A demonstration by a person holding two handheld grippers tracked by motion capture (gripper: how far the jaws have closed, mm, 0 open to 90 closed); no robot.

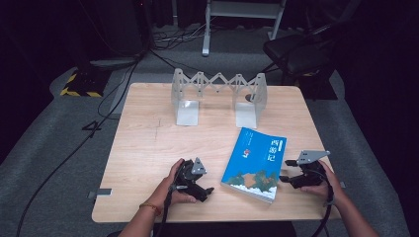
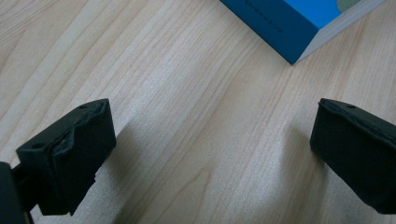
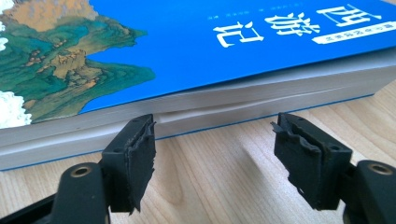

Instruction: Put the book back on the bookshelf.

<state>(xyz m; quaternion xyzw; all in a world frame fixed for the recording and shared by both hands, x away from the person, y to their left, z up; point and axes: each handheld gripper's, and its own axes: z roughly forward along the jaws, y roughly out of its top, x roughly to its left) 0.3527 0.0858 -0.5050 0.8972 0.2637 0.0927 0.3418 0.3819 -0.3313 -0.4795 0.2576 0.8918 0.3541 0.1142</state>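
A thick blue paperback book [image 1: 254, 163] with a landscape painting and white characters on its cover lies flat on the wooden table [image 1: 148, 143], right of centre. My right gripper [image 1: 286, 171] rests at the book's right side. In the right gripper view it [image 3: 215, 135] is open, jaws level with the table and just short of the book's [image 3: 210, 42] page edge, with nothing between them. My left gripper [image 1: 205, 192] sits on the table left of the book's near corner. It [image 2: 212, 123] is open over bare wood, and the book's corner [image 2: 299, 23] lies beyond it.
A grey metal expanding book rack [image 1: 220, 94] with two upright end plates stands at the back of the table. Behind the table are a dark chair [image 1: 296, 54], a white frame and cables on grey carpet. The table's near edge runs just under both hands.
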